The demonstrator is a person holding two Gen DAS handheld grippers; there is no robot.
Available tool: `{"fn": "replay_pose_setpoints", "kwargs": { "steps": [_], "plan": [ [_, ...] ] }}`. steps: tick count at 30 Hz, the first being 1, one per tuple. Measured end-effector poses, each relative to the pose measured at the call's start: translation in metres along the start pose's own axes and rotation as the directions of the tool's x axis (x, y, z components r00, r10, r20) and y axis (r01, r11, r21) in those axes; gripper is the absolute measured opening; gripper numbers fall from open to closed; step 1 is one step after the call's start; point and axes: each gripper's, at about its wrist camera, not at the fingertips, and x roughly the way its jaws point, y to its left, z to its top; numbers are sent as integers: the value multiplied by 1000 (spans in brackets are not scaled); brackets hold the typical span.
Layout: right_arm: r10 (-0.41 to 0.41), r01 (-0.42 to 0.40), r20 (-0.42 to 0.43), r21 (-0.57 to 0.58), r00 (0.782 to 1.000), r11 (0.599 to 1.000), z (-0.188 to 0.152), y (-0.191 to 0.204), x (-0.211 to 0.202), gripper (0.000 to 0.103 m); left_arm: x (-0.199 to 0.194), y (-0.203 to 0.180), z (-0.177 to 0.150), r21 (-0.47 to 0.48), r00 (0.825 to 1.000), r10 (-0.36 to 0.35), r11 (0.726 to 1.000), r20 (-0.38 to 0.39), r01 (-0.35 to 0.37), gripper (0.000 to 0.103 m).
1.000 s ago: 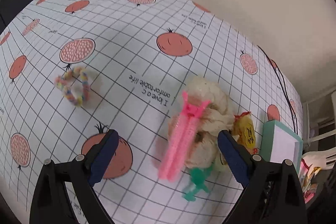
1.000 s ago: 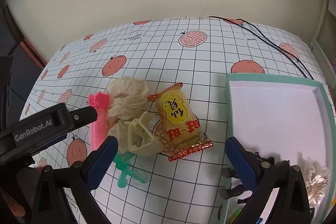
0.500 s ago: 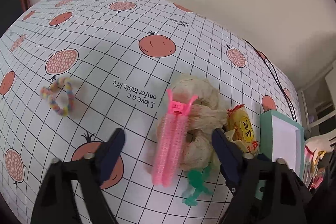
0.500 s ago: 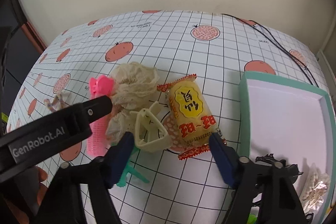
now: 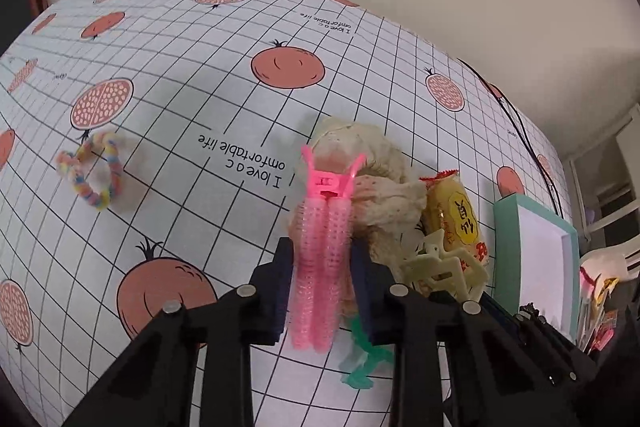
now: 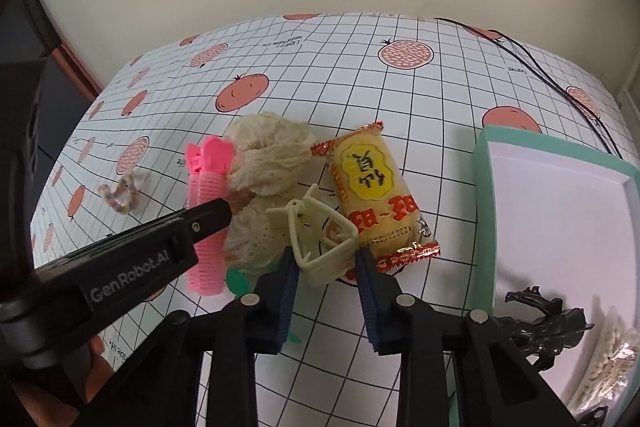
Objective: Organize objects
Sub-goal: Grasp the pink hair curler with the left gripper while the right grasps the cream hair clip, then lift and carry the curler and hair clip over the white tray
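My left gripper is shut on a pink roller hair clip, its blue pads pressing the clip's two sides. The clip lies on the table against a beige scrunchie. In the right wrist view the left gripper's black finger reaches across the pink clip. My right gripper is shut on the base of a cream claw clip, which sits between the scrunchie and a yellow snack packet. A green clip lies partly hidden under the pile.
A teal box with a white inside stands at the right and holds a black figure and a white packet. A rainbow hair tie lies apart at the left. A black cable runs along the far right of the tablecloth.
Both grippers moved in toward the pile and went from wide open to shut. The left took hold of the pink clip, the right of the cream claw clip.
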Motion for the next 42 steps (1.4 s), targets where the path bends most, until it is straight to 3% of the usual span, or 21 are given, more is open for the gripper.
{"fn": "replay_pose_setpoints", "kwargs": {
  "steps": [4, 6, 27, 35, 39, 42],
  "plan": [
    [6, -6, 5, 3, 1000, 1000, 0, -1, -1, 27, 1, 2, 0, -15, 1000, -2, 1000, 2, 2, 28],
    [8, -8, 9, 7, 1000, 1000, 0, -2, -3, 19, -1, 1, 0, -12, 1000, 4, 1000, 15, -4, 28],
    [63, -64, 20, 49, 998, 997, 3, -11, -11, 14, -30, -3, 6, -18, 992, 4, 1000, 125, -2, 28],
    [84, -87, 42, 74, 996, 993, 7, -16, -21, 14, -45, 2, 12, -74, 985, -72, 994, 156, 84, 28],
    [83, -86, 42, 76, 996, 993, 7, -17, -22, 14, -45, 10, 15, -129, 976, -160, 975, 148, 180, 28],
    [83, -86, 41, 79, 996, 993, 7, -19, -22, 14, -45, 15, 16, -163, 974, -173, 967, 146, 197, 28]
  ]
}}
